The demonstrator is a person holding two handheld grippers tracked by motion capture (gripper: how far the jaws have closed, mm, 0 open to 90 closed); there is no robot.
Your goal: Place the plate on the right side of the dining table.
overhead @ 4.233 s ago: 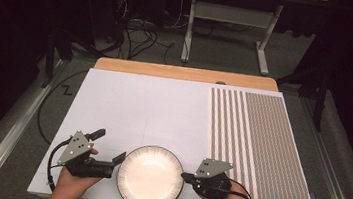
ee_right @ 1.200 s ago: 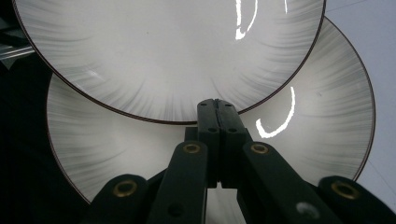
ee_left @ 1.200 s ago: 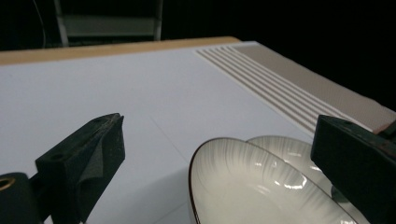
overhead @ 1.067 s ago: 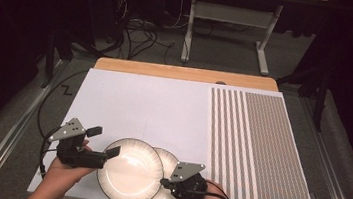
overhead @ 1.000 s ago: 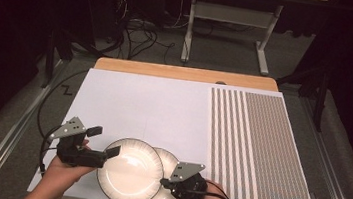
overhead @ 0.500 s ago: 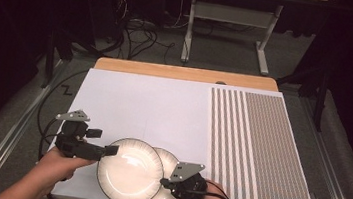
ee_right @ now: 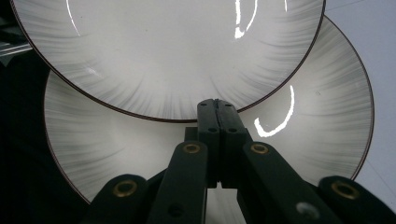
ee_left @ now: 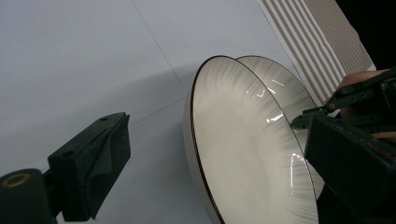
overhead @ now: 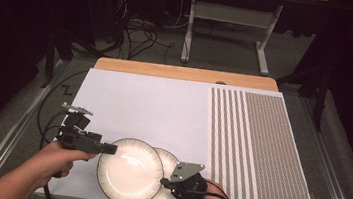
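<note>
Two white plates with dark rims lie overlapped near the table's front edge. The upper plate (overhead: 129, 170) (ee_left: 243, 154) (ee_right: 177, 51) sits shifted left over the lower plate (overhead: 169, 195) (ee_left: 285, 88) (ee_right: 317, 102). My left gripper (overhead: 110, 148) (ee_left: 217, 128) is open at the upper plate's left rim, jaws spread wide to either side of that rim. My right gripper (overhead: 164, 181) (ee_right: 215, 105) is shut with nothing between its jaws. Its tips lie over the lower plate's face, right at the upper plate's rim.
The plates rest on a white sheet (overhead: 148, 106) covering the table. A brown striped mat (overhead: 259, 149) covers the right part. A wooden strip (overhead: 182, 73) runs along the far edge. Cables and a metal stand are on the floor beyond.
The single stack became two overlapped plates, the upper one slid left. In the last second my left hand has swung outward and its gripper lifted a little; the plates and right gripper stayed.
</note>
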